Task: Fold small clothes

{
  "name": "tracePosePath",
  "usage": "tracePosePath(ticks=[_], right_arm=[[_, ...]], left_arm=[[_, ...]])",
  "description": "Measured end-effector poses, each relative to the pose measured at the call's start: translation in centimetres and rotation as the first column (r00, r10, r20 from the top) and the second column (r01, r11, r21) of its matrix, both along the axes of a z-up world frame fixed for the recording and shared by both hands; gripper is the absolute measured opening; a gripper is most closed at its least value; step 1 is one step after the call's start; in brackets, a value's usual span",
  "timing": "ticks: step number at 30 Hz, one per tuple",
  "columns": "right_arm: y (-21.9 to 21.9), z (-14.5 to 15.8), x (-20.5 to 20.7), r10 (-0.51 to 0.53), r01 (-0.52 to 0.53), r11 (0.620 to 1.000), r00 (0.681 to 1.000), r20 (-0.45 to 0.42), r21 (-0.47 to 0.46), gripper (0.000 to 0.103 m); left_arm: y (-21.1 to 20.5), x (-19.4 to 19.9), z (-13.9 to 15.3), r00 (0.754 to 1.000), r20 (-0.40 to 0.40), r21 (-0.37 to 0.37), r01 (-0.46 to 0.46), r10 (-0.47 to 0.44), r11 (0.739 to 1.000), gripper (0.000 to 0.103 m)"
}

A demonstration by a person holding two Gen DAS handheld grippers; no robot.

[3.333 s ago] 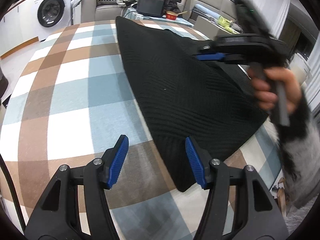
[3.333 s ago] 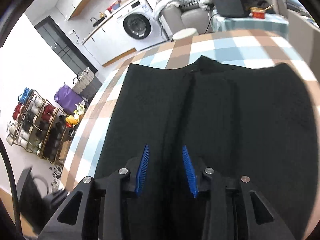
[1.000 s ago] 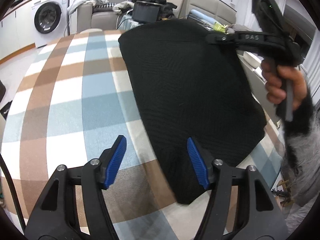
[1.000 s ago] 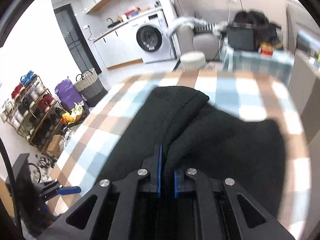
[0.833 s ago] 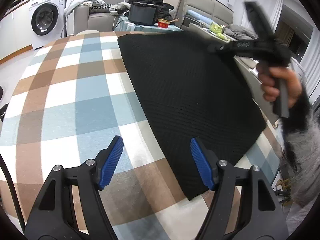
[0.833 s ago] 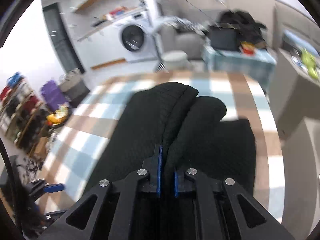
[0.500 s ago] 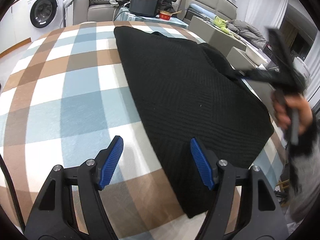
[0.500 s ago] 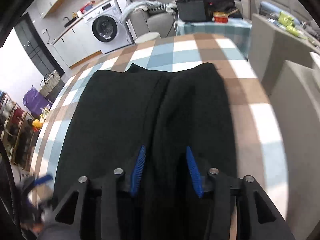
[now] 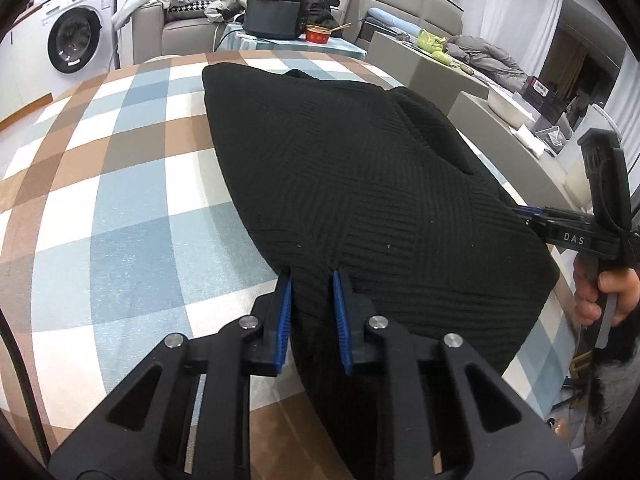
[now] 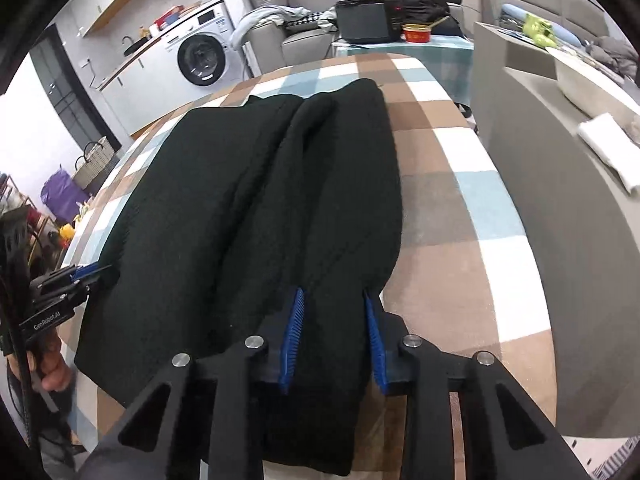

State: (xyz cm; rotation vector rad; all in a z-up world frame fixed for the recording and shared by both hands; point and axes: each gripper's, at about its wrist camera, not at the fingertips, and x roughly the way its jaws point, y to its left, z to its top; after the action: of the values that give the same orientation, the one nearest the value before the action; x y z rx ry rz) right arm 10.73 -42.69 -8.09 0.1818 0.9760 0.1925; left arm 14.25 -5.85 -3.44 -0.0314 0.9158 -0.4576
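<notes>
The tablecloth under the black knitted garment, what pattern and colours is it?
The tablecloth is a check of light blue, brown, grey and white squares, clearest in the left wrist view.

A checked cloth (image 9: 132,208) in brown, blue and white covers the table. Far left stands a washing machine (image 9: 76,42); beyond the table, a grey sofa (image 9: 176,28), a black box (image 9: 274,20) and a red bowl (image 9: 319,34).
</notes>
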Motion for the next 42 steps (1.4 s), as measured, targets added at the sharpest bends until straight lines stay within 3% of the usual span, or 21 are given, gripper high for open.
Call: tracePosePath(ticks=[7, 18, 28, 30, 33, 35, 38, 40, 42], right_arm=[[3.4, 0.1, 1.0, 0.065, -0.065, 0.998, 0.998, 0.004, -0.006, 0.028], [12.8, 0.6, 3.3, 0.234, -0.234, 0.972, 0.972, 0.009, -0.002, 0.028], [8.8, 1.1, -0.1, 0.159, -0.160, 0.987, 0.986, -0.044, -0.020, 0.030], [8.5, 2.0, 0.1, 0.155, -0.155, 0.988, 0.987, -0.034, 0.016, 0.031], [8.1, 3.1, 0.4, 0.164, -0.161, 0.975, 0.987, -0.004, 0.151, 0.040], [8.3, 3.5, 0.1, 0.197, -0.193, 0.955, 0.980, 0.008, 0.224, 0.041], [9.7, 3.5, -0.7, 0.269, -0.264, 0.913, 0.963, 0.026, 0.311, 0.042], [10.8, 3.0, -0.7, 0.305, -0.297, 0.897, 0.952, 0.029, 0.328, 0.043], [11.9, 2.1, -0.1, 0.318, -0.304, 0.905, 0.948, 0.002, 0.298, 0.044]], left_arm=[[2.2, -1.0, 0.1, 0.999, 0.023, 0.026, -0.031, 0.030, 0.999, 0.015], [12.0, -3.2, 0.2, 0.972, 0.010, 0.030, -0.235, 0.235, 0.971, 0.014], [12.9, -3.4, -0.1, 0.968, 0.012, 0.039, -0.253, 0.252, 0.967, 0.015], [13.1, -3.4, 0.0, 0.966, 0.002, 0.019, -0.260, 0.260, 0.966, 0.015], [13.5, -3.5, 0.3, 0.960, -0.004, -0.008, -0.279, 0.279, 0.960, 0.016], [13.8, -3.8, 0.7, 0.957, 0.000, -0.023, -0.289, 0.289, 0.957, 0.019], [14.0, -4.4, 1.2, 0.953, 0.007, -0.037, -0.303, 0.303, 0.952, 0.039], [14.1, -4.7, 1.5, 0.950, 0.016, -0.051, -0.312, 0.313, 0.949, 0.053], [14.0, -5.0, 1.8, 0.951, 0.024, -0.058, -0.306, 0.308, 0.950, 0.053]])
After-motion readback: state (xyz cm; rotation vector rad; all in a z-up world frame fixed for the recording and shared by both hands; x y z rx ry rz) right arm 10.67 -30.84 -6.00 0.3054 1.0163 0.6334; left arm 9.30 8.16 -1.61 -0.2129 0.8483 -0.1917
